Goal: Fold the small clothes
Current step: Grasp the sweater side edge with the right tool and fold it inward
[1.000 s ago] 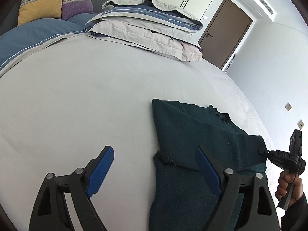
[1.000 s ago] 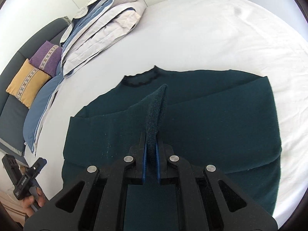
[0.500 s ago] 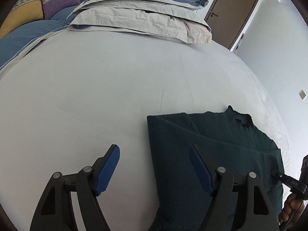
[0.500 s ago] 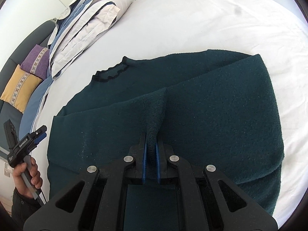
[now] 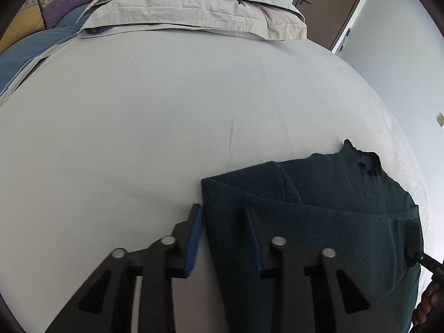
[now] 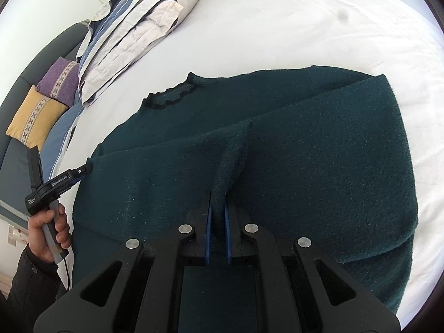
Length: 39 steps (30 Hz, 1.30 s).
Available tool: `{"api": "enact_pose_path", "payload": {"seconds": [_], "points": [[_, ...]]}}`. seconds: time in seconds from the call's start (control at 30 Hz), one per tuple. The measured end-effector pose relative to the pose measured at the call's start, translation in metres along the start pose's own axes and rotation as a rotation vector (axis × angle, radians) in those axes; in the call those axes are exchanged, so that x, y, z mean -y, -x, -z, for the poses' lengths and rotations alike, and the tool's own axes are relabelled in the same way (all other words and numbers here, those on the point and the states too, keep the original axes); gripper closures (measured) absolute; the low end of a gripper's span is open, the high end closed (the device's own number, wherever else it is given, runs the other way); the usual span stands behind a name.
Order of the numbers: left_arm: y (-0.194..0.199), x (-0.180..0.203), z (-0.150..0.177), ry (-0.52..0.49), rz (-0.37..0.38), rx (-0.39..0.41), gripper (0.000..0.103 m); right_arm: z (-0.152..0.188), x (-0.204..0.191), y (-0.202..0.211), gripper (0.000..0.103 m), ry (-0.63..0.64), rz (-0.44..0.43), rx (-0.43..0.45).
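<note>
While the dark green sweater lay spread on the white bed, its frilled collar toward the folded duvet, the left gripper straddled the sweater's left edge with its jaws closing; the fabric sat between the blue pads, which did not yet visibly press it. Farther right on the sweater, the right gripper was clenched on a raised ridge of knit near the garment's middle. Beyond the sweater's collar side lay yellow and purple cushions.
</note>
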<state>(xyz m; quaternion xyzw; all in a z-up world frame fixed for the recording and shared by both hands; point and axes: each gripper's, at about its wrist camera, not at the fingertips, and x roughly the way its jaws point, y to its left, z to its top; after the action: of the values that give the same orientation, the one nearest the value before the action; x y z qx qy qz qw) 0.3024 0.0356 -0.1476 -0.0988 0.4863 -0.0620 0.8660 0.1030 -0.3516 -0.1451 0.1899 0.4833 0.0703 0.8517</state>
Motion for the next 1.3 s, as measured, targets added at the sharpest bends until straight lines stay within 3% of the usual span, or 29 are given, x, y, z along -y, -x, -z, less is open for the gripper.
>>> {"api": "enact_pose_path", "payload": {"seconds": [0.17, 0.33, 0.67, 0.9, 0.93, 1.07, 1.13, 1.3], "points": [[0.000, -0.002, -0.003, -0.030, -0.026, 0.009, 0.093, 0.000, -0.010, 0.002, 0.097, 0.021, 0.003, -0.009], [0.001, -0.005, -0.004, -0.040, -0.032, 0.039, 0.095, 0.000, -0.007, 0.001, 0.097, 0.004, 0.005, -0.014], [0.001, -0.007, -0.006, -0.066, -0.051, 0.060, 0.094, 0.002, -0.005, -0.008, 0.096, -0.001, 0.034, -0.028], [0.066, 0.002, 0.034, -0.140, -0.050, 0.131, 0.093, 0.005, 0.004, 0.004, 0.091, -0.059, -0.002, -0.019], [0.071, 0.006, 0.043, -0.161, -0.052, 0.132, 0.088, 0.005, 0.004, 0.005, 0.091, -0.064, -0.008, -0.016], [0.056, 0.023, 0.068, -0.262, -0.156, 0.102, 0.085, 0.007, 0.002, 0.003, 0.090, -0.067, 0.013, -0.017], [0.039, 0.014, 0.071, -0.226, -0.162, 0.061, 0.082, 0.008, 0.004, 0.000, 0.090, -0.063, 0.039, -0.027], [0.035, 0.008, 0.074, -0.225, -0.179, 0.068, 0.079, 0.011, 0.021, 0.002, 0.091, -0.108, 0.024, -0.007]]}}
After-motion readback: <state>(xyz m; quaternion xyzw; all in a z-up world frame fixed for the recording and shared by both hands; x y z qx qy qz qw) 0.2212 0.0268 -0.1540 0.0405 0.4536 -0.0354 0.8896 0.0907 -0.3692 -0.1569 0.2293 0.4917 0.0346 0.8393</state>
